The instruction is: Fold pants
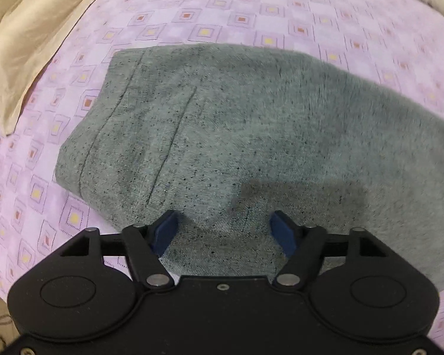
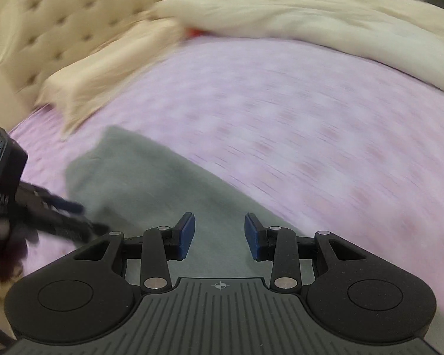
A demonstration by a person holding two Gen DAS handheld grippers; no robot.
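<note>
Blue pads of the left gripper (image 1: 223, 230) stand spread with nothing between them, poised low over the near edge of the pants (image 1: 236, 136), probably ready to pinch it. Those grey pants lie in a flat, folded slab on the pink bedsheet (image 1: 251, 9). Across them, the right gripper (image 2: 219, 235) hangs spread too, empty, above the same cloth; its view is blurred.

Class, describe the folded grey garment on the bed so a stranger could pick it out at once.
Start at the bed's pink sheet with its small square pattern. In its middle, below the left gripper, lies the grey speckled woven pants, folded into a thick slab. Unlike the beige satin pillow nearby, it is dark, flecked black and seamed.
</note>
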